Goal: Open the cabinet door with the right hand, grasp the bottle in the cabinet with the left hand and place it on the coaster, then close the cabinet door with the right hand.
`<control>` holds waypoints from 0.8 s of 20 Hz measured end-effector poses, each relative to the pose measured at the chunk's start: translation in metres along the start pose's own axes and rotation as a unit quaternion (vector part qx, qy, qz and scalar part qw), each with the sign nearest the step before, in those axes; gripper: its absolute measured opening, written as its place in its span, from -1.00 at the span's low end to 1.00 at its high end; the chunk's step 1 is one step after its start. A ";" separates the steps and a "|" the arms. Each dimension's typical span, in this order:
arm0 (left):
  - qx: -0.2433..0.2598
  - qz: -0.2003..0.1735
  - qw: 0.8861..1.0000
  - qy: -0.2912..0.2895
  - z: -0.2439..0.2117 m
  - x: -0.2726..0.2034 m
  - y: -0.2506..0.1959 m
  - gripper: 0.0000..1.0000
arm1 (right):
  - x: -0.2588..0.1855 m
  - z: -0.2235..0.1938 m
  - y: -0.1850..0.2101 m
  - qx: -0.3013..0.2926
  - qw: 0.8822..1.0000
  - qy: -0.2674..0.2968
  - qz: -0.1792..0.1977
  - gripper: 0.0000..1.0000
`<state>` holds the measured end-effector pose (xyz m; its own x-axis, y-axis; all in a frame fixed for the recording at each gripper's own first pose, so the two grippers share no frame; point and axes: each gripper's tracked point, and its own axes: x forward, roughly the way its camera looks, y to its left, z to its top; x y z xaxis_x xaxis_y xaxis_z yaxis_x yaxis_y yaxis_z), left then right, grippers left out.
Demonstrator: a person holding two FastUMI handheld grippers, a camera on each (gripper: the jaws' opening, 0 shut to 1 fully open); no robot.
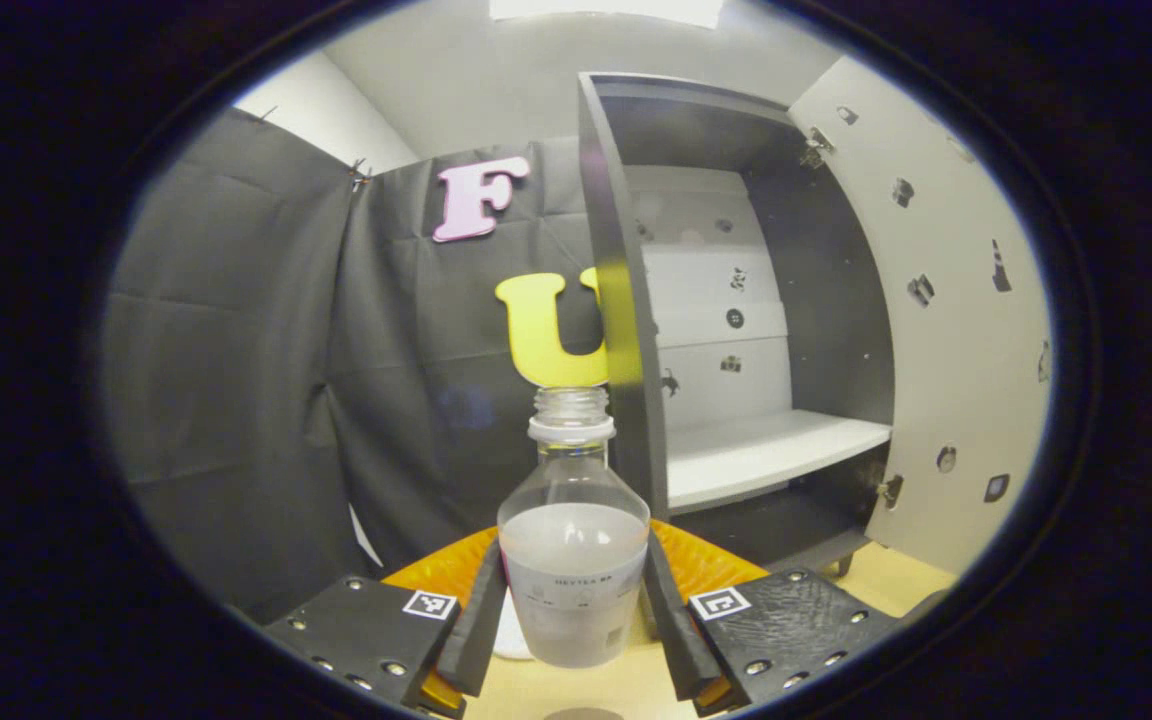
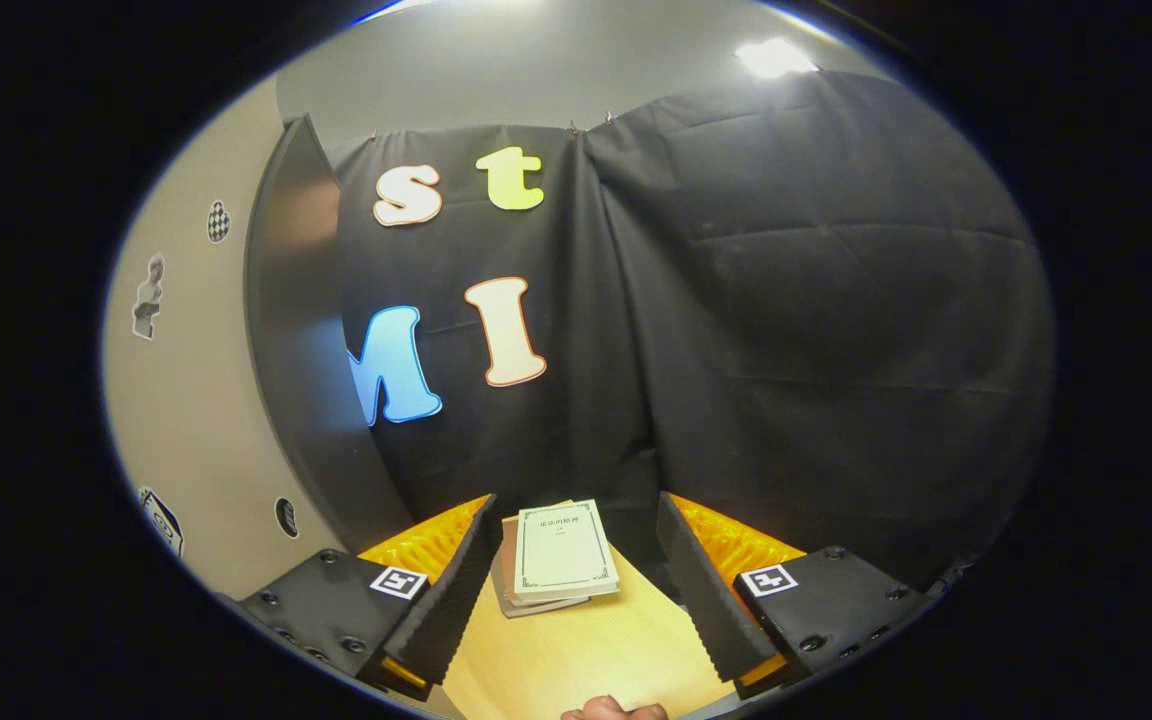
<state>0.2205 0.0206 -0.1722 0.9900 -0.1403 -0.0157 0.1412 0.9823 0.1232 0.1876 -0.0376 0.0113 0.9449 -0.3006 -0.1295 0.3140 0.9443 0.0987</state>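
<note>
Jaws of the left gripper [image 1: 576,610] held the bottle [image 1: 574,540] upright, neck up, above the bench [image 1: 626,690], left of the open cabinet [image 1: 736,330]. Right gripper [image 2: 576,590] stood wide and empty beside the cabinet door [image 2: 186,400].

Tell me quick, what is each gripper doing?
Left gripper: shut on the bottle.
Right gripper: open, holding nothing.
</note>
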 end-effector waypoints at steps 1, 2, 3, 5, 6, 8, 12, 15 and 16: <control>0.004 0.007 1.000 -0.002 -0.015 -0.009 0.009 0.36 | -0.004 0.004 -0.001 0.001 1.000 -0.015 -0.002 0.96; 0.004 0.011 1.000 -0.002 -0.034 -0.019 0.015 0.35 | -0.009 0.007 -0.002 0.000 1.000 -0.029 -0.004 0.96; 0.000 0.012 1.000 0.004 -0.057 -0.028 0.020 0.36 | -0.014 0.009 -0.004 -0.002 0.999 -0.045 -0.011 0.96; -0.011 0.015 1.000 0.015 -0.098 -0.047 0.021 0.39 | -0.022 0.018 -0.011 -0.002 0.997 -0.076 -0.024 0.96; -0.013 0.017 1.000 0.020 -0.117 -0.051 0.020 0.39 | -0.025 0.022 -0.016 -0.003 0.995 -0.090 -0.032 0.96; -0.021 0.014 0.999 0.026 -0.157 -0.060 0.013 0.36 | -0.034 0.019 -0.024 -0.014 0.994 -0.101 -0.044 0.84; -0.015 0.014 0.999 0.047 -0.223 -0.062 0.000 0.39 | -0.049 0.020 -0.025 -0.020 0.991 -0.119 -0.051 0.84; -0.027 0.021 0.998 0.044 -0.249 -0.057 -0.001 0.39 | -0.056 0.012 -0.028 -0.040 0.989 -0.122 -0.066 0.83; -0.030 0.025 0.999 0.039 -0.254 -0.056 0.000 0.36 | -0.056 0.008 -0.030 -0.045 0.990 -0.114 -0.075 0.94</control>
<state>0.1656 0.0596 -0.4239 0.9927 -0.0835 -0.0876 0.0895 0.9937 0.0668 0.1259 -0.0500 0.0235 0.8874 -0.4520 0.0908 0.4533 0.8913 0.0066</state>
